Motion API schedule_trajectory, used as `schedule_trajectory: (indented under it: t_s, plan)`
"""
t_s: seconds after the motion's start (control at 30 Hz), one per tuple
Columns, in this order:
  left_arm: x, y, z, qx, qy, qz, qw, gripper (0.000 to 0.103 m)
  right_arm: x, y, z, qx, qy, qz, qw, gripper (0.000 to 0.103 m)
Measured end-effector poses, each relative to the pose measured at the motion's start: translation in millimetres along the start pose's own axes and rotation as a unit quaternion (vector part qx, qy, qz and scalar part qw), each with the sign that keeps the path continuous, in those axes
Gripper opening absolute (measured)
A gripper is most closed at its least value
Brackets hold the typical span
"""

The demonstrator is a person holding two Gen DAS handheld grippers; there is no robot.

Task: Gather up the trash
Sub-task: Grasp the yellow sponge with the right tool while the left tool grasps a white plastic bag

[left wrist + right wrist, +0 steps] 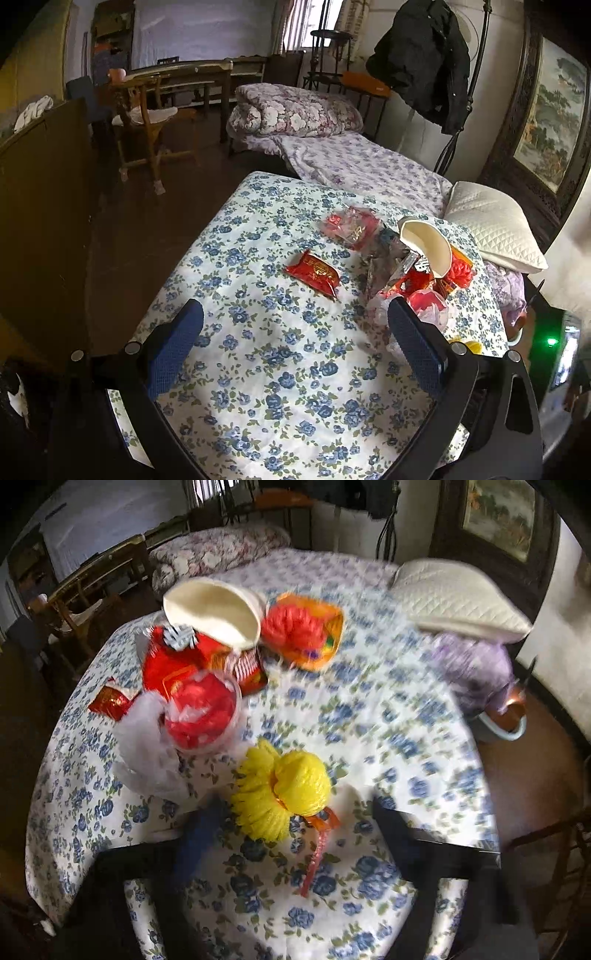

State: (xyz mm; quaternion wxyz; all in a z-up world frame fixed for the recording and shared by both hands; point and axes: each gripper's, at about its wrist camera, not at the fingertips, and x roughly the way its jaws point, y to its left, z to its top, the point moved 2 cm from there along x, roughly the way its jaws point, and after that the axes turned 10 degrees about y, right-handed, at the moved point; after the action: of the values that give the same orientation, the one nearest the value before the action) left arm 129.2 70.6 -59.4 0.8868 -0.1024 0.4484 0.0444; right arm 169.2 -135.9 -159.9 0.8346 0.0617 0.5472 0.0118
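Below my two cameras, a bed (280,387) covered with a blue-flowered sheet carries a scatter of trash. I see the left hand-held gripper (295,328) at the bottom of the left wrist view, its blue-padded fingers (177,343) standing wide apart over bare sheet with nothing between them. A flat red packet (313,272) lies alone at mid-frame, beyond the fingertips. To its right sits a heap of red wrappers (410,275) with a white paper bowl (428,245) tipped on its side on top, and a clear crumpled bag with red print (352,225) just behind it. A white quilted pillow (495,229) lies at the right edge of that view.

From the right wrist view, blurred by motion, I see the right hand-held gripper (299,812) at the bottom of the frame, fingers apart. A yellow ruffled wrapper (284,786) with an orange-red ribbon (317,849) lies at the fingertips, close by the left finger (203,830); I cannot tell whether that finger touches it, and the right finger stands clear. Up and to the left lies a round clear tub of red material (201,710) beside a crumpled white plastic bag (147,749). Further up, the paper bowl leans on the red wrappers, with an orange tray holding a red ruffled wrapper (299,627) beside it.
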Motion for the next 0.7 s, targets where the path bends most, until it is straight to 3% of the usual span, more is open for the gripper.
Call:
schedule_trajectory:
  t_s: [0.03,0.2,0.4,0.47,0.63,0.7]
  plan:
    - [1.5,-2.3,-0.8,0.005,0.002,0.001,1.0000,0.096,-2.0,-2.6,-0.1,0.005,-0.004,0.005,1.000,0.034]
    - [11.0,-21.6,-7.2,0.041,0.017,0.001,0.9990,0.096,-27.5,-26.4,-11.5,0.057,-0.050,0.034,0.997,0.034]
    - [48.3,-75.9,-18.0,0.117,0.073,0.001,0.9904,0.096,-26.6,-33.6,-10.8,0.069,-0.038,0.054,0.995,0.034]
    - [58.4,-84.8,-17.8,0.122,0.080,0.014,0.9891,0.096,-28.1,-36.1,-10.1,0.070,-0.043,0.050,0.995,0.035]
    - [73.8,-84.1,-15.2,0.099,0.097,-0.009,0.9902,0.096,-30.9,-47.7,-12.7,0.088,-0.047,0.059,0.993,0.035]
    - [75.9,-83.1,-15.1,0.100,0.095,-0.014,0.9903,0.081,-30.4,-49.4,-12.6,0.093,-0.048,0.062,0.993,0.035]
